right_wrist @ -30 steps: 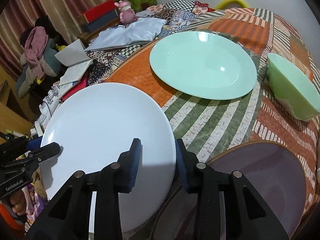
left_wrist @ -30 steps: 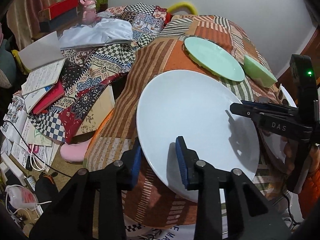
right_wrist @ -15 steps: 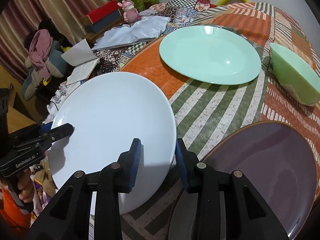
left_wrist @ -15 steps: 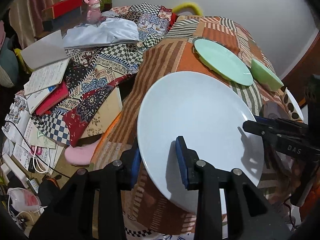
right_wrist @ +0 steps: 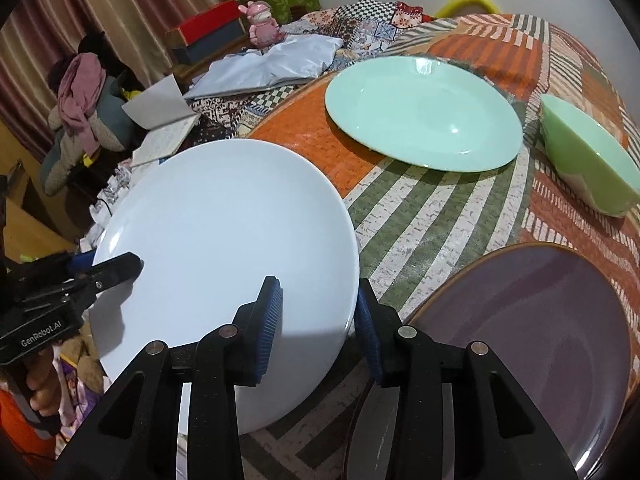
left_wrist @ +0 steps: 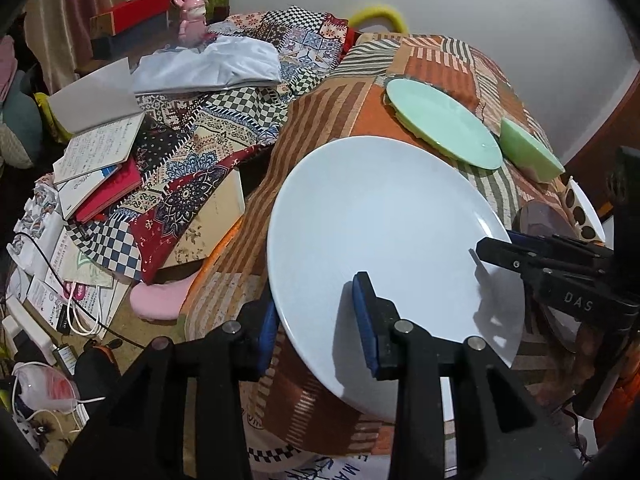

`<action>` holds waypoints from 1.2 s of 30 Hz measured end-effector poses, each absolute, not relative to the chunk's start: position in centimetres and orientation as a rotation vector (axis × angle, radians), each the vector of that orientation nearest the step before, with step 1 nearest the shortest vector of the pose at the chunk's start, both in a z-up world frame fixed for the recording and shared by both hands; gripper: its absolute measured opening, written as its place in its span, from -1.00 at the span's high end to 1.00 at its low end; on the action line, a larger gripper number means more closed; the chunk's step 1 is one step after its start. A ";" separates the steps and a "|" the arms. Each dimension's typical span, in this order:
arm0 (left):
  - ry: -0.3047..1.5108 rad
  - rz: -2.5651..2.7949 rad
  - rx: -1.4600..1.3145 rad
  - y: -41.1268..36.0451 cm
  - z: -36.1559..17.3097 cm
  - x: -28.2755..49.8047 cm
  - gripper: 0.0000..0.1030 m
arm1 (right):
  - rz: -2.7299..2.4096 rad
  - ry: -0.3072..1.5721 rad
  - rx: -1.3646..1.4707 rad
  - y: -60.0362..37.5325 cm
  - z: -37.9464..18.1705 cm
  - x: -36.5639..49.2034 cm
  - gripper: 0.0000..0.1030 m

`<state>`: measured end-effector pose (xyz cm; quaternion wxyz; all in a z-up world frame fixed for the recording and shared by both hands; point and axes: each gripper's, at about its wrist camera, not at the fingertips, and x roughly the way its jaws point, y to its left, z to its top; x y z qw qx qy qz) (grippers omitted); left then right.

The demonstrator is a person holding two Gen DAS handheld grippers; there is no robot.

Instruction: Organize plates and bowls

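Observation:
A large white plate (left_wrist: 380,232) (right_wrist: 224,232) is held tilted over the left edge of the patchwork-covered table (right_wrist: 440,208). My left gripper (left_wrist: 318,324) is shut on its near-left rim, one pad under the rim and one on top. My right gripper (right_wrist: 318,316) grips the opposite rim. Its jaws are opening, with the rim still between the pads. Each gripper also shows in the other view, the right gripper (left_wrist: 500,252) and the left gripper (right_wrist: 104,268). A mint green plate (right_wrist: 424,112) and a green bowl (right_wrist: 588,164) sit farther back.
A purple plate (right_wrist: 520,340) lies on the table right beside my right gripper. Left of the table, cloths, notebooks (left_wrist: 100,152), boxes and cables cover the lower surfaces and the floor. A spotted white dish (left_wrist: 584,212) shows at the table's right edge.
The white plate stays between both grippers. Both views have pulled back a little from the green plate, and more of the purple plate shows.

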<state>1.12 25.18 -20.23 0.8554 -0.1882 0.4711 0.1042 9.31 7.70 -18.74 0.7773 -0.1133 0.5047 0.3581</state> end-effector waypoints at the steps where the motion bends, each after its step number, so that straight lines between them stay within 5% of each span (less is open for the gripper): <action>1: 0.987 0.217 -0.396 25.1 -20.1 1.0 0.33 | 0.770 1.083 -0.245 7.6 -18.5 9.1 0.31; 36: 0.901 0.061 -0.284 16.4 -14.8 4.2 0.33 | 0.608 0.949 -0.073 -2.7 -13.9 8.0 0.31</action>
